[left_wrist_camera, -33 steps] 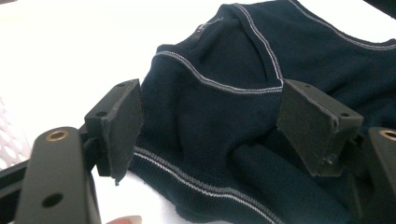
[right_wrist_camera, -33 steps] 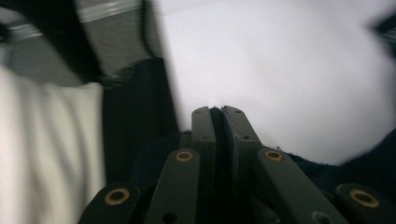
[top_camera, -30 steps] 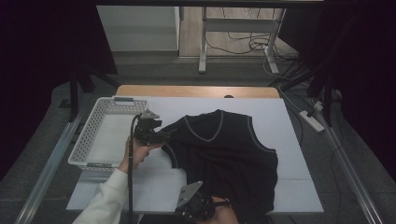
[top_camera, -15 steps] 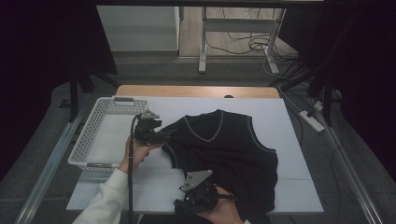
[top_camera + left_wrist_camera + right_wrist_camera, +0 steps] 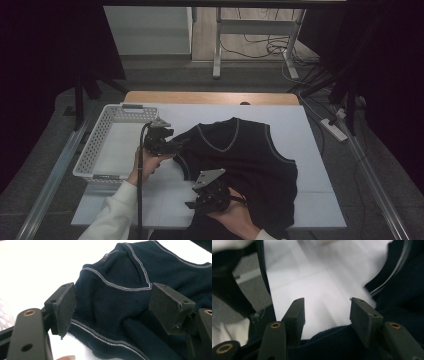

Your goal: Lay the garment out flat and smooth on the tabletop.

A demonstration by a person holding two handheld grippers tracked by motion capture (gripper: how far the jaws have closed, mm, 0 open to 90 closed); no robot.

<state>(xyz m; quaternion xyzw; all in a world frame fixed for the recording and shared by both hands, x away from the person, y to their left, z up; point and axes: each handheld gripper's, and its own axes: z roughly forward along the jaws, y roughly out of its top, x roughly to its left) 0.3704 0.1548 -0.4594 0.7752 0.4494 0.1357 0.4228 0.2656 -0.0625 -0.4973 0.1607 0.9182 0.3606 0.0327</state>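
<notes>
white table (image 5: 310, 150) w/ dark vest (image 5: 250, 155), basket (image 5: 100, 145); dim room; both grippers' jaws spread

Looks like a lab / recording setup, not a home: dark room w/ black curtains, white-topped work table (image 5: 310, 150) on grey carpet, metal rails alongside, bare desk legs (image 5: 217, 40) behind, loose cables (image 5: 260, 47) on floor, power strip (image 5: 334, 129) at right.

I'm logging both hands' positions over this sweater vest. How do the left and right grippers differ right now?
The left gripper is at the vest's shoulder, beside the white basket; the right gripper is at the vest's near edge, by the table's front. The left gripper's fingers straddle cloth; the right gripper's frame mostly bare tabletop. Both are open.
</notes>
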